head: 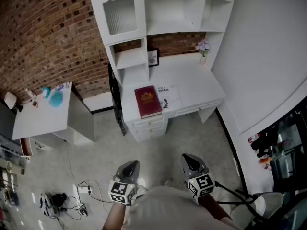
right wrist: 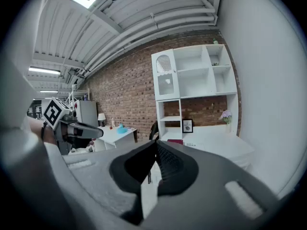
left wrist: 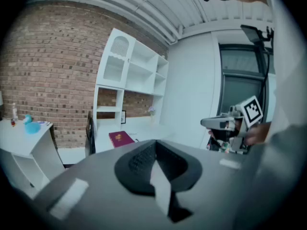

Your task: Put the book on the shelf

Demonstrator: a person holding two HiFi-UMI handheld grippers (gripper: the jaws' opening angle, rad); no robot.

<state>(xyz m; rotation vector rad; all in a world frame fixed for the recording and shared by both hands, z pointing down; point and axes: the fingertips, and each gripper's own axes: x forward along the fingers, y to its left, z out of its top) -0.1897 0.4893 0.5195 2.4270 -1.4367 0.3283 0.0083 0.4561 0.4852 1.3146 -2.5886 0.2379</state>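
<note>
A dark red book (head: 147, 101) with gold print lies flat on the white desk (head: 201, 87), at its left end over the drawers; it also shows small in the left gripper view (left wrist: 121, 138). Above the desk rises the white shelf unit (head: 144, 13) with open compartments. Both grippers hang low, well short of the desk, over the floor. My left gripper (head: 129, 166) is shut with nothing in it, jaws meeting (left wrist: 154, 143). My right gripper (head: 190, 161) is likewise shut and empty (right wrist: 156, 145). In the right gripper view only a sliver of the book (right wrist: 175, 141) shows.
A printed sheet (head: 169, 96) lies beside the book; a small framed picture (head: 153, 58) and a flower vase (head: 203, 49) stand at the desk's back. A second white table (head: 41, 113) with blue items stands left. Cables and a power strip (head: 81, 190) lie on the floor.
</note>
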